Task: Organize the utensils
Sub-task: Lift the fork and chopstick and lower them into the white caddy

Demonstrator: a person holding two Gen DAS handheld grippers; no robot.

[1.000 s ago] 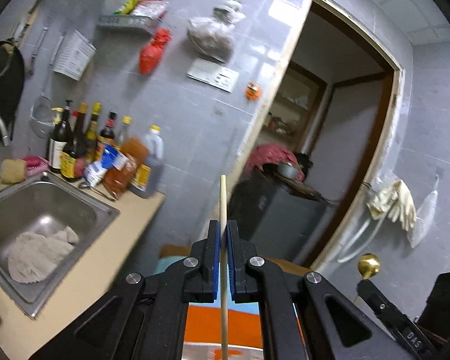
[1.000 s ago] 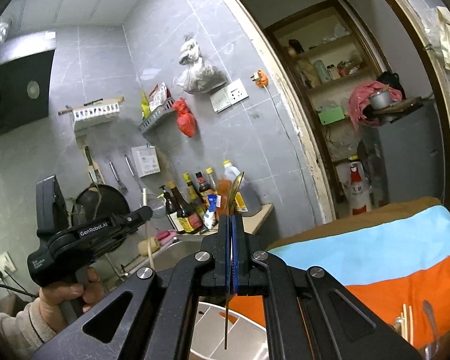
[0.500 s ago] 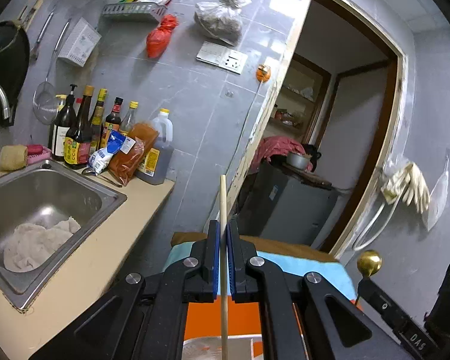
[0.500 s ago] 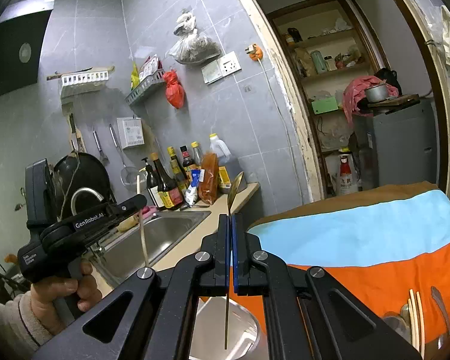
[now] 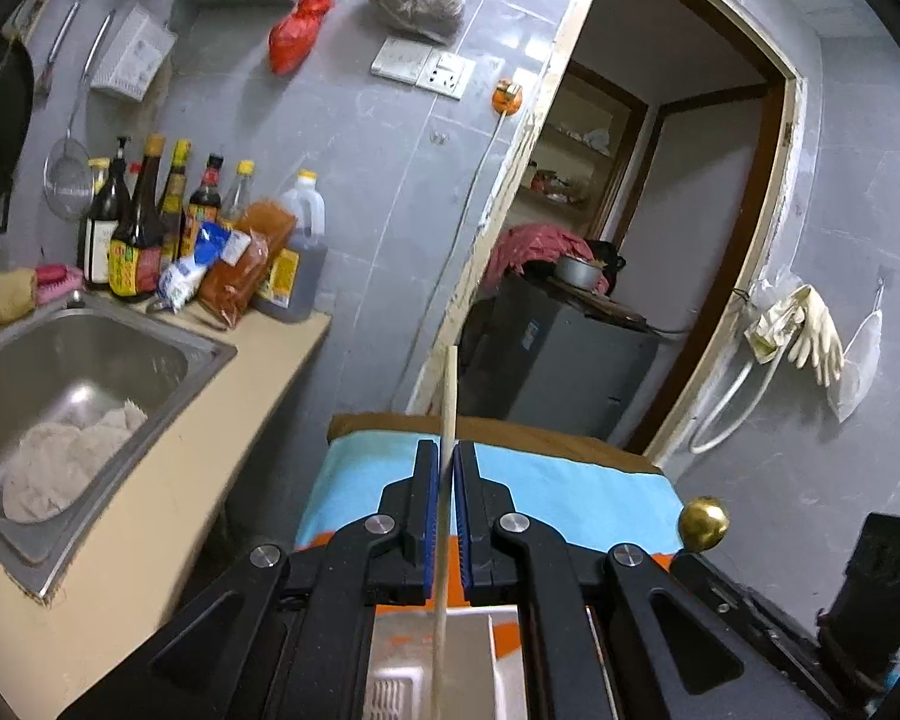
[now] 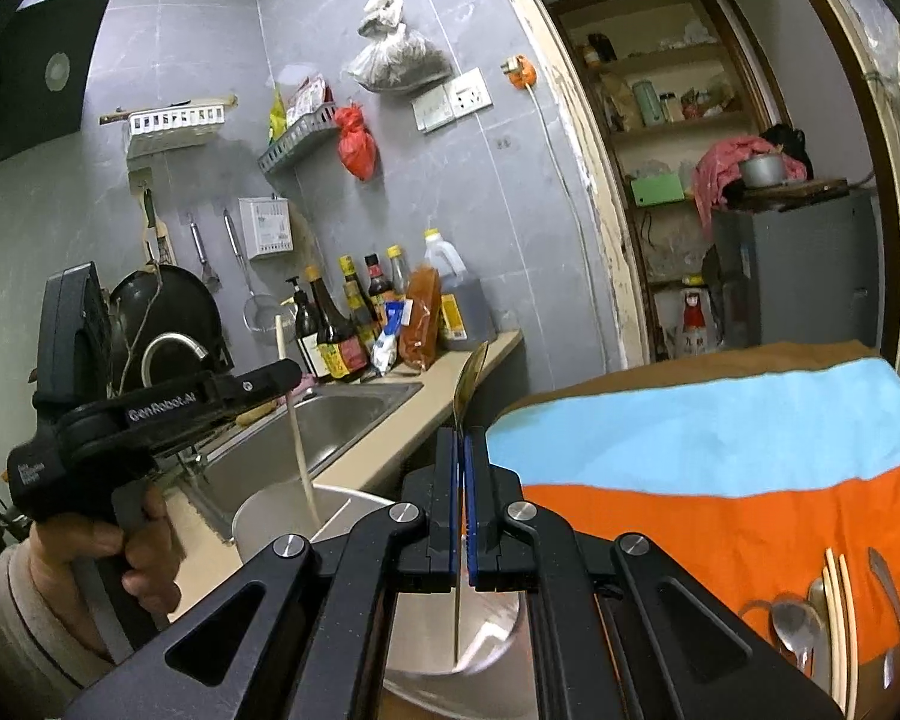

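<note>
— How did the chopstick (image 5: pixel 448 414) handle?

— Light, stiff, smooth wood, I judged. My left gripper (image 5: pixel 444 519) was clenched on it mid-length, upright, its lower end in the holder (image 6: pixel 258 516) near the sink (image 5: pixel 90 360).

— And the spoon (image 6: pixel 471 375)?

— Thin metal, likely slippery. My right gripper (image 6: pixel 463 513) pinched its handle, bowl up, over the holder. More utensils (image 6: pixel 834 606) lay on the cloth (image 6: pixel 720 450), far right.

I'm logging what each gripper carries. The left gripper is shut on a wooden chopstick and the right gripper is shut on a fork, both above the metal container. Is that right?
Not quite. The right gripper is shut on a spoon, not a fork; the right wrist view shows its rounded bowl above the jaws. The rest holds: the left gripper is shut on a wooden chopstick, above the metal container.
</note>
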